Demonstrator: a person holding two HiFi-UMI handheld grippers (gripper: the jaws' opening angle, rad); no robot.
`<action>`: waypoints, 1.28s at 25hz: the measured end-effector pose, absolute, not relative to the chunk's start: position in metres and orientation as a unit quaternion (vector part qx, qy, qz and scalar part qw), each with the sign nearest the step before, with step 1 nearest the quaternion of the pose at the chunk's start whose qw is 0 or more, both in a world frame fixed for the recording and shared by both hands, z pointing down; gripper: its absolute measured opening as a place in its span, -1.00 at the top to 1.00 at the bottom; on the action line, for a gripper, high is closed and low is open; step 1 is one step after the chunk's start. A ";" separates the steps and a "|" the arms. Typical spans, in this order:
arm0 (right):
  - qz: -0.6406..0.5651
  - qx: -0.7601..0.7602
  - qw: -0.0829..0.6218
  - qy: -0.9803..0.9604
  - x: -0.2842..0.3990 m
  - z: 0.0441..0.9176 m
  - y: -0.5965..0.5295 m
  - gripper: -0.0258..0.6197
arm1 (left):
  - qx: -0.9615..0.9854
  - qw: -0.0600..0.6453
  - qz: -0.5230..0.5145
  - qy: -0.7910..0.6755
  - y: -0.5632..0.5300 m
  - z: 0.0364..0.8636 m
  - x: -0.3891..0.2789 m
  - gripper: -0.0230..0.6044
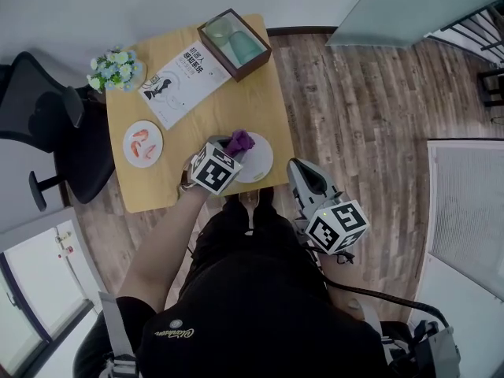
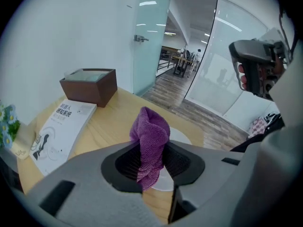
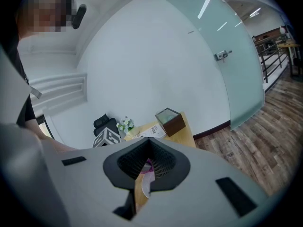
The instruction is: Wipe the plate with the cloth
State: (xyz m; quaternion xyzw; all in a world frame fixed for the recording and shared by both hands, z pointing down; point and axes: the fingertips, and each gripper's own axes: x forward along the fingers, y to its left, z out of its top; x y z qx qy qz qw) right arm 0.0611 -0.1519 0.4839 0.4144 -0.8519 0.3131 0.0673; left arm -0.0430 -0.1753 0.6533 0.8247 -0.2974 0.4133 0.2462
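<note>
A white plate [image 1: 261,164] lies at the near right edge of the wooden table [image 1: 252,105]. Over its left part my left gripper [image 1: 234,151] is shut on a crumpled purple cloth [image 1: 241,141]. In the left gripper view the cloth [image 2: 151,141] stands bunched between the jaws, with the plate [image 2: 183,137] just beyond and below it. I cannot tell whether the cloth touches the plate. My right gripper [image 1: 302,172] hangs off the table to the right of the plate, over the floor. Its jaws are shut with nothing between them [image 3: 147,161]. Through them a sliver of the plate [image 3: 145,184] shows.
A small plate of shrimps [image 1: 142,142] sits at the table's left. A book [image 1: 185,81], a brown box with cups [image 1: 235,42] and a flower pot [image 1: 116,68] stand at the far side. A black chair [image 1: 47,124] is left of the table.
</note>
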 end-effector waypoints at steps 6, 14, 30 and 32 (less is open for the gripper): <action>0.316 0.423 0.066 -0.846 0.069 0.488 -0.148 0.92 | 0.815 0.233 0.445 -0.290 -0.200 0.671 -0.040 0.52; 0.319 0.430 0.065 -0.842 0.077 0.491 -0.148 0.92 | 0.815 0.244 0.449 -0.274 -0.172 0.679 -0.040 0.52; 0.320 0.421 0.063 -0.846 0.068 0.489 -0.148 0.92 | 0.821 0.277 0.451 -0.215 -0.084 0.675 -0.033 0.52; 0.321 0.421 0.062 -0.846 0.068 0.489 -0.148 0.92 | 0.820 0.281 0.451 -0.212 -0.081 0.676 -0.032 0.52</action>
